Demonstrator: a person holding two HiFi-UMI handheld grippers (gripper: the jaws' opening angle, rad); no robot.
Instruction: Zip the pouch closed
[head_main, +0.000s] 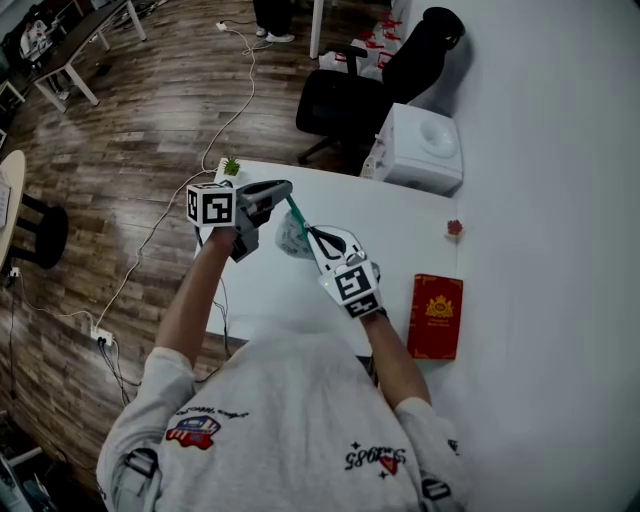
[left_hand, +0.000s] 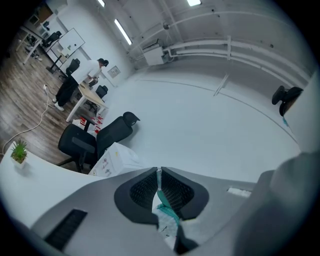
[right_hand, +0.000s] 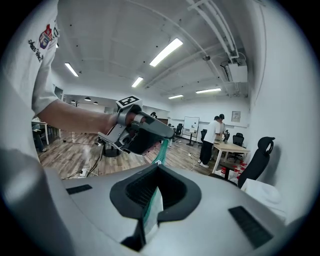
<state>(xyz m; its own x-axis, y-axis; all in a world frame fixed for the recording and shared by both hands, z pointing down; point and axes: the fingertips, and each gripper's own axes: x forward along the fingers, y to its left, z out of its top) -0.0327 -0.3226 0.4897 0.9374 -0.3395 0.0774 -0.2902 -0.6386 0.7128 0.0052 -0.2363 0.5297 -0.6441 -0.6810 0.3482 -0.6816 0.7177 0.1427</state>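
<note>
Left gripper (head_main: 286, 190) and right gripper (head_main: 311, 233) near each other, jaws of both tight together

We are holding the pouch (head_main: 293, 238) above the white table (head_main: 400, 230), its teal zipper band (head_main: 296, 212) stretching taut and slanting between the left gripper (head_main: 287, 193) and the right gripper (head_main: 313, 236), both pinching it. Its pale, crumpled body with small dark marks is hanging slack below the band.

Wood floor (head_main: 120, 140), white table (head_main: 400, 215), black chair (head_main: 350, 100)
</note>
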